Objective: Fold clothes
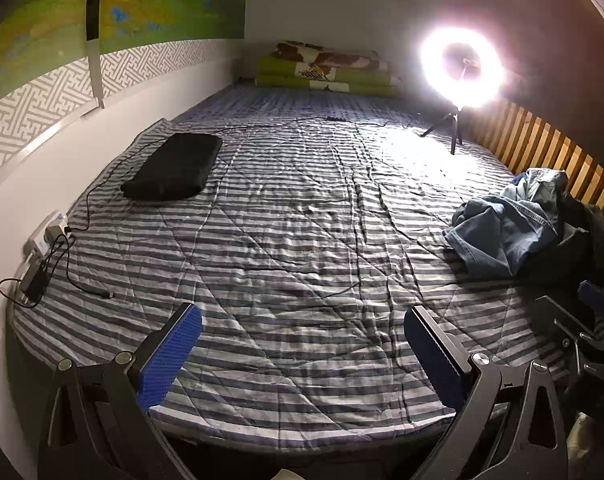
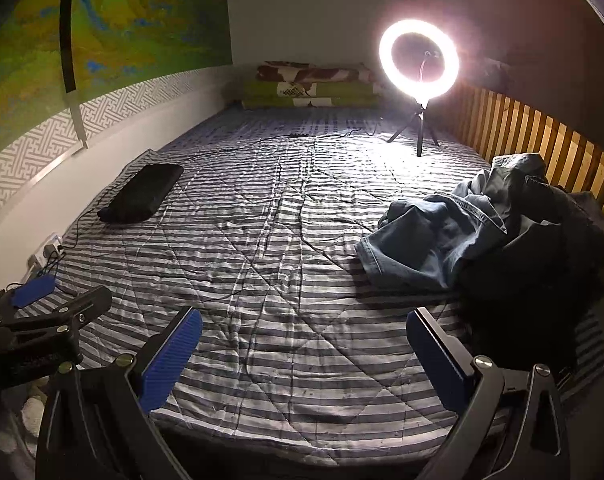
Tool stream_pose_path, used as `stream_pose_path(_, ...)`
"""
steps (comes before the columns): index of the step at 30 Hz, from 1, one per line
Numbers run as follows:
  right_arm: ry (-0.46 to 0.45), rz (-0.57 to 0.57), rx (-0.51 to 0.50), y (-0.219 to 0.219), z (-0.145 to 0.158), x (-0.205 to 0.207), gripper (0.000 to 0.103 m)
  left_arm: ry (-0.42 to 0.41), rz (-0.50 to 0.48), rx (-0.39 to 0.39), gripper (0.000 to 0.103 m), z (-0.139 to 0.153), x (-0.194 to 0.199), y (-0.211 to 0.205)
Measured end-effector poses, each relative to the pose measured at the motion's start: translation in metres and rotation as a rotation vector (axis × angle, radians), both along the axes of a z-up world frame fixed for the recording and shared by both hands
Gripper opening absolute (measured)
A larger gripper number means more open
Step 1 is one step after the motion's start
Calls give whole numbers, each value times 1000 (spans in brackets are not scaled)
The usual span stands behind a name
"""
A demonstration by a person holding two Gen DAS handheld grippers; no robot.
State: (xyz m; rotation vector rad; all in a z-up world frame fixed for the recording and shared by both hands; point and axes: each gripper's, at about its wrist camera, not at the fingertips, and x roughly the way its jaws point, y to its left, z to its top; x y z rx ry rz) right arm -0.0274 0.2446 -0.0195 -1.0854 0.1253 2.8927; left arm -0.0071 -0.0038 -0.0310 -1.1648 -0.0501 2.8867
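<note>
The left claw [image 1: 302, 356] hangs over the near edge of the bed [image 1: 286, 240] with its blue pads [image 1: 170, 356] spread wide and nothing between them; the right claw [image 2: 302, 356] is likewise released and empty, tilted down at the striped quilt [image 2: 262, 280]; each shows at the edge of the other's view. The clothes wait in a crumpled heap at the right side of the bed, against the wooden slats [image 2: 541, 140]: blue jeans [image 2: 433, 240] lie on the quilt, touching a dark garment [image 2: 541, 272] piled beside them; neither claw touches the heap. A folded black item [image 1: 174, 172] lies near the left wall, well apart from the heap; a lit ring lamp [image 2: 419, 60] stands on a small tripod toward the far end, before stacked bedding [image 2: 309, 84]; cables [image 1: 82, 216] trail along the left side to a socket.
</note>
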Motion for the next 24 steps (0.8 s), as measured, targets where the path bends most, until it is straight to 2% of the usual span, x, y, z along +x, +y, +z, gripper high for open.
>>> stream_pose_path(24, -15, -2, 4, 4, -4, -19, 101, -11, -7, 4, 102, -2, -18, -1)
